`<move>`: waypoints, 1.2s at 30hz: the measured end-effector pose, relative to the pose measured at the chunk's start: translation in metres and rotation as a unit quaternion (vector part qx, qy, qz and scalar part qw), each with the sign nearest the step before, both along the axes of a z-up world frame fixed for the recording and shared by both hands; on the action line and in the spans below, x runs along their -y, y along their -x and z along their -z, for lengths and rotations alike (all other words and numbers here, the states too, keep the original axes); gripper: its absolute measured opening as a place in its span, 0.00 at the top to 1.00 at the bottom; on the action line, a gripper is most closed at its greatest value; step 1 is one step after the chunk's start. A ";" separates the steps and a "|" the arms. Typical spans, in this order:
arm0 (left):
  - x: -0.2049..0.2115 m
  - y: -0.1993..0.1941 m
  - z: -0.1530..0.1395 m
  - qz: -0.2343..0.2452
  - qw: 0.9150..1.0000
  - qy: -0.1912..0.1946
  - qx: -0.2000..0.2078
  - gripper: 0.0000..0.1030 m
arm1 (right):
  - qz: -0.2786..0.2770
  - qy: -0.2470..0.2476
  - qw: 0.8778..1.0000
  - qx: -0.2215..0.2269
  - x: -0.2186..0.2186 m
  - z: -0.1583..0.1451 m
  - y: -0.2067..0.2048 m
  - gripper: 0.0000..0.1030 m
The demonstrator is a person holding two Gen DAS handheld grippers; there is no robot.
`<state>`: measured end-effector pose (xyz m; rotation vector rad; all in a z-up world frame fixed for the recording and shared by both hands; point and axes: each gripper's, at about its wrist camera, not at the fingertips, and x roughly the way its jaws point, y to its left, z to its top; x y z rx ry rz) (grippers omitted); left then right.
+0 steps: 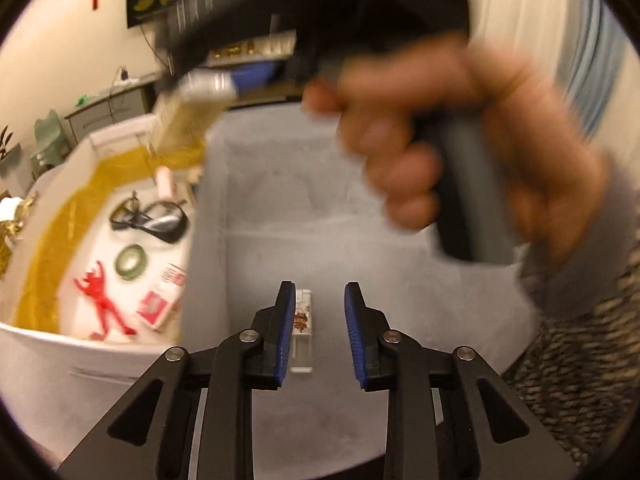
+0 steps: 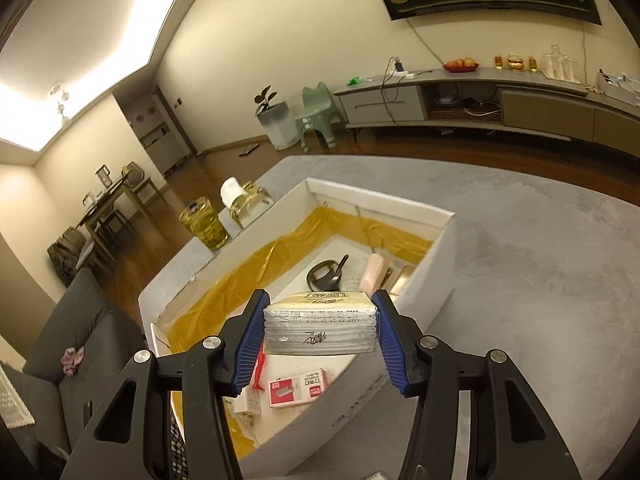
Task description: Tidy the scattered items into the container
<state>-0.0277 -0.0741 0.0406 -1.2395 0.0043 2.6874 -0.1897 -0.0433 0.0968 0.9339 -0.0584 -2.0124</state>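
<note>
My left gripper (image 1: 319, 296) is open above a grey rug (image 1: 320, 208). A clear lighter (image 1: 303, 326) with a red print lies on the rug between the fingers, close to the left pad (image 1: 285, 320), and no pad presses on it. My right gripper (image 2: 320, 308) is shut on a white tissue pack (image 2: 320, 326) and holds it over the white box (image 2: 380, 200) with yellow lining. In the left wrist view that gripper and the hand (image 1: 460, 140) holding it are blurred, with the tissue pack (image 1: 188, 120) above the box (image 1: 80, 356).
Inside the box lie a red figure (image 1: 102, 304), a green tape ring (image 1: 130, 262), black glasses (image 1: 148, 216), a red-and-white small carton (image 2: 298, 390) and a pink item (image 2: 372, 274). A yellow glass (image 2: 204, 224) and a grey sofa (image 2: 72, 340) stand left of the box.
</note>
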 end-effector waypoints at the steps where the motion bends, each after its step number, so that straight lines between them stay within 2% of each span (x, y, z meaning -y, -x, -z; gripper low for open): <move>1: -0.004 0.007 0.009 0.003 1.000 0.003 0.011 0.74 | 0.003 0.003 1.000 0.000 -0.004 -0.003 0.000 0.48; 7: -0.011 0.038 0.074 -0.010 0.996 0.034 0.078 0.73 | 0.010 0.026 1.000 -0.002 -0.024 -0.021 -0.002 0.48; 9: -0.011 0.040 0.083 -0.017 0.996 0.045 0.078 0.79 | 0.008 0.035 0.999 -0.003 -0.028 -0.027 -0.002 0.48; 10: -0.008 0.040 0.086 -0.019 0.996 0.031 0.080 0.89 | 0.009 0.037 0.999 -0.004 -0.031 -0.029 -0.003 0.48; 11: -0.006 0.040 0.088 -0.020 0.996 0.021 0.080 0.89 | 0.010 0.040 0.999 -0.005 -0.032 -0.030 -0.003 0.48; 14: -0.012 0.035 0.083 -0.013 0.997 0.025 0.068 0.90 | 0.013 0.045 0.999 -0.005 -0.037 -0.033 -0.005 0.48; 19: -0.012 0.027 0.053 -0.024 0.999 0.006 0.039 0.90 | 0.016 0.052 0.999 -0.002 -0.042 -0.035 -0.007 0.48; 24: -0.001 0.015 -0.002 -0.048 0.999 -0.001 -0.007 0.90 | 0.001 0.052 0.999 -0.009 -0.036 -0.038 -0.020 0.48; 30: 0.038 0.001 -0.060 -0.103 0.993 0.009 -0.051 0.90 | -0.009 0.052 0.999 -0.016 -0.023 -0.041 -0.035 0.48; 36: 0.088 -0.003 -0.082 -0.155 0.986 0.024 -0.061 0.90 | -0.019 0.035 0.999 -0.008 -0.001 -0.029 -0.046 0.48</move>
